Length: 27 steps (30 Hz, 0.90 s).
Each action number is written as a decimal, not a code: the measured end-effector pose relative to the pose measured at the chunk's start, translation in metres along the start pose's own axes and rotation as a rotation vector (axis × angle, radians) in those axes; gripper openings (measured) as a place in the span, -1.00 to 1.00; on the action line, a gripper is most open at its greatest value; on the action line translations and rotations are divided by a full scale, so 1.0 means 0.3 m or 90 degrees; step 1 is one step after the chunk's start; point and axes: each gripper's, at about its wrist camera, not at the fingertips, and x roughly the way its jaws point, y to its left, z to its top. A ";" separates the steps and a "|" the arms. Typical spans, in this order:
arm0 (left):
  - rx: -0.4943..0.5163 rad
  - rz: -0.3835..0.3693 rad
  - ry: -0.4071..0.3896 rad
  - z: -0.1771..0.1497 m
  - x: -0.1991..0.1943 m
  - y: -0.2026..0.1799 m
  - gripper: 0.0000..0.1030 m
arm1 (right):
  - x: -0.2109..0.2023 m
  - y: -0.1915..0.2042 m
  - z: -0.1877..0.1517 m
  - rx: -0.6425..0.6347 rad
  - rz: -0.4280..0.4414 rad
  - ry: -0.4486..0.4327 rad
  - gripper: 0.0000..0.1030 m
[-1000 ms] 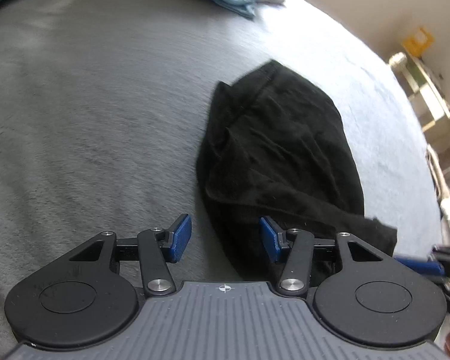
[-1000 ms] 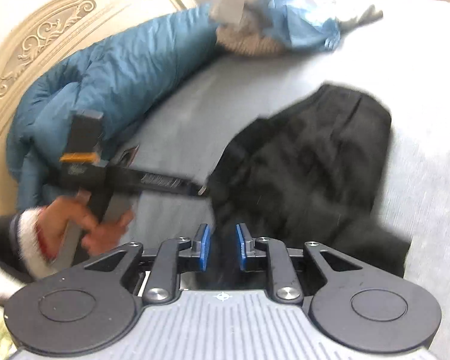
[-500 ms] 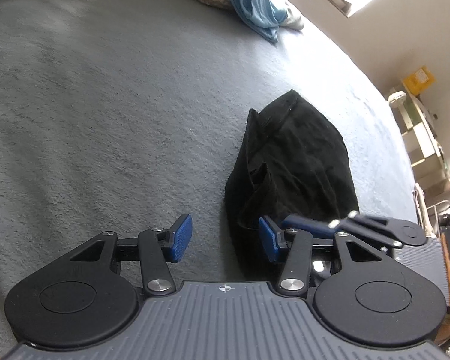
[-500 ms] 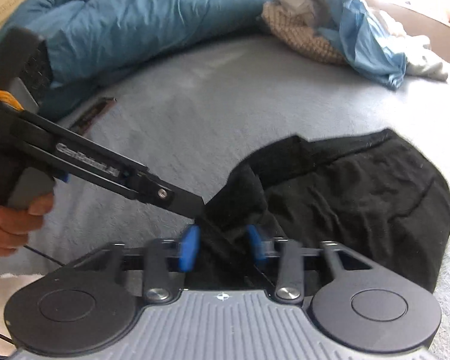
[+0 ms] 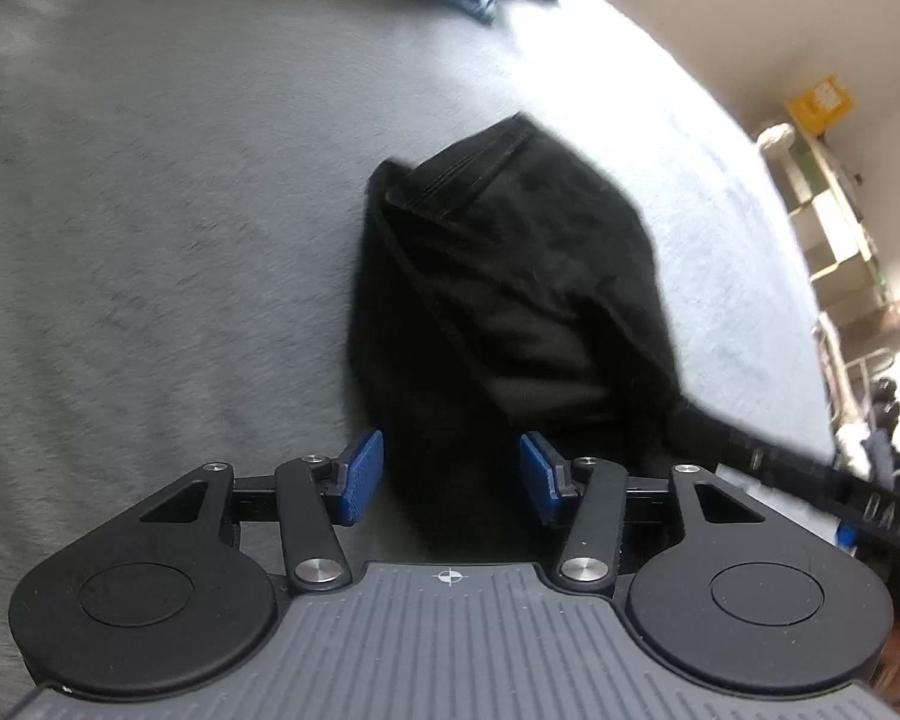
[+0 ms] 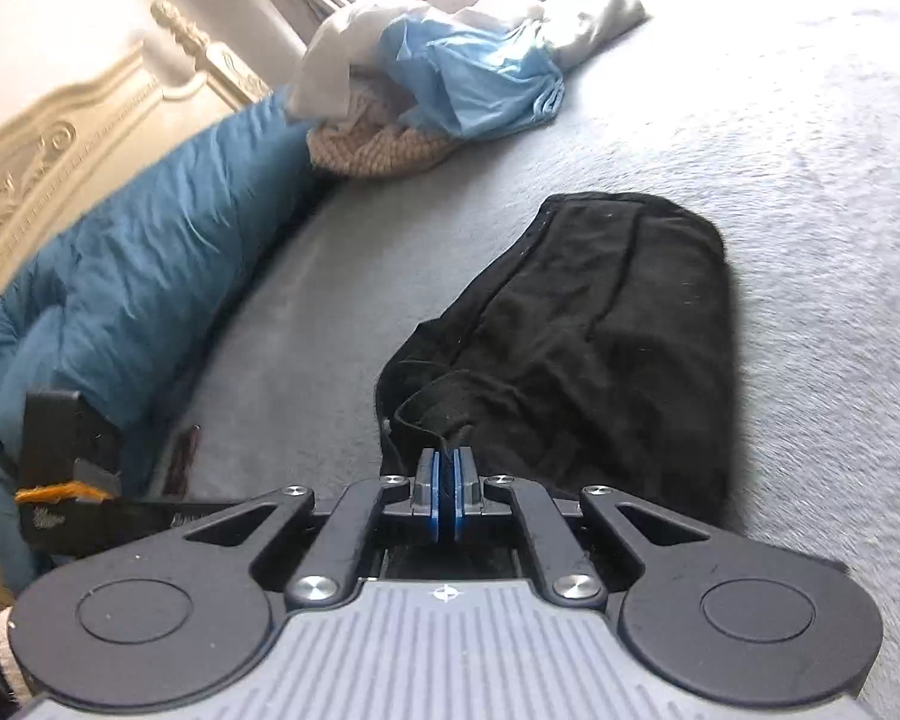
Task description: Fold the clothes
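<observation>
A black garment [image 5: 510, 300] lies bunched and partly folded on the grey bed cover [image 5: 150, 240]. My left gripper [image 5: 451, 480] is open, its blue pads on either side of the garment's near edge. In the right wrist view the same black garment [image 6: 600, 330] lies ahead. My right gripper [image 6: 448, 483] is shut on a fold of its near edge. The right gripper's body shows in the left wrist view [image 5: 810, 474] at the right.
A woven basket [image 6: 378, 144] with light blue and white clothes [image 6: 474, 78] stands at the far end of the bed. A blue duvet [image 6: 120, 288] lies along the cream headboard [image 6: 60, 138]. Shelves [image 5: 834, 216] stand beyond the bed's right edge.
My right gripper has closed on the garment's near edge. My left gripper has moved up to the garment, so its open pads now straddle the cloth.
</observation>
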 end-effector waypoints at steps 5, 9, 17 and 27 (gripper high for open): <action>-0.017 0.059 -0.012 0.039 0.048 -0.053 -0.05 | -0.085 -0.045 -0.023 0.027 -0.001 -0.016 -0.92; 0.009 0.098 -0.010 0.050 0.090 -0.083 -0.63 | -0.168 -0.110 -0.040 0.068 -0.013 -0.045 -0.92; -0.007 0.142 -0.030 0.015 0.053 -0.055 -0.97 | -0.455 -0.314 -0.086 0.200 -0.072 -0.146 -0.94; -0.015 0.137 -0.048 -0.001 0.016 -0.029 -0.97 | -0.689 -0.436 -0.243 0.282 -0.170 -0.206 -0.95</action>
